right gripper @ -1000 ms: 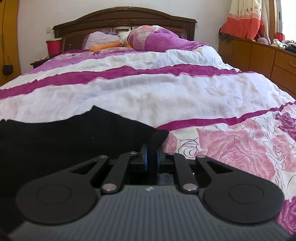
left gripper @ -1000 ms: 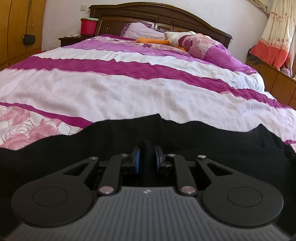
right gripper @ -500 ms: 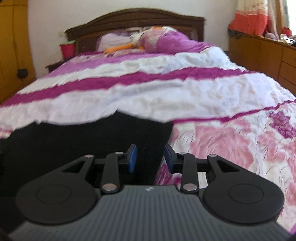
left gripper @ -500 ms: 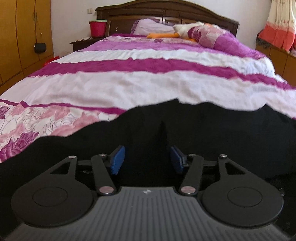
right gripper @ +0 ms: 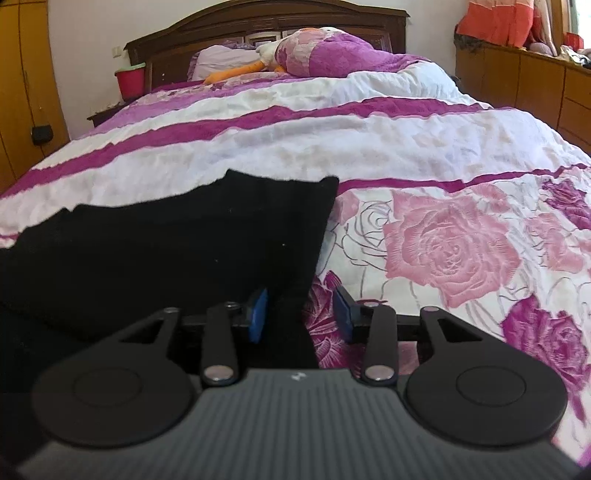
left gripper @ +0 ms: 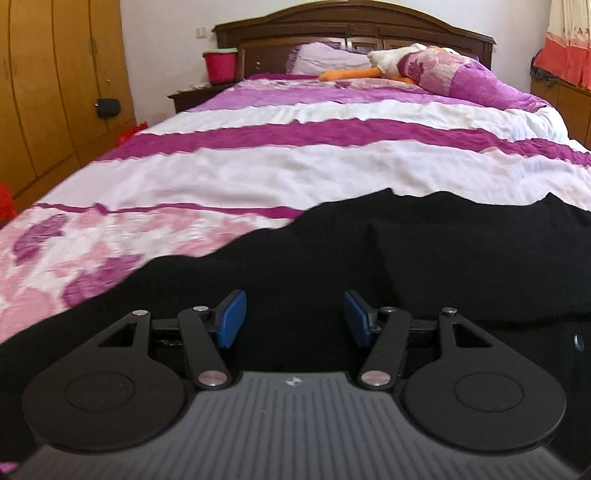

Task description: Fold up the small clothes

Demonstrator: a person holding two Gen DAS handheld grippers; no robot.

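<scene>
Fingers of the left gripper (left gripper: 293, 319) are spreading apart, their blue pads (left gripper: 231, 319) pressing on nothing, with the black garment (left gripper: 424, 266) lying flat beneath and ahead of them. Those of the right gripper (right gripper: 301, 315) are opening too; the garment's (right gripper: 166, 251) right edge is running up between them, touching neither pad as far as I can tell.

Judging by this, both hands are letting go at the end of a fold, and a folded layer seems to be showing ahead and to the right of the left fingers. Next, each gripper is likely needing a fresh hold on an edge for another fold; which edge is hard to say, since the cloth is uniformly dark.

Beyond the fingertips the bedspread (right gripper: 424, 147), striped white and magenta with pink roses, is stretching toward a dark headboard (left gripper: 351, 18). A red bucket (left gripper: 220, 66) is sitting far ahead on the left, wooden wardrobes (left gripper: 55, 81) further left.
</scene>
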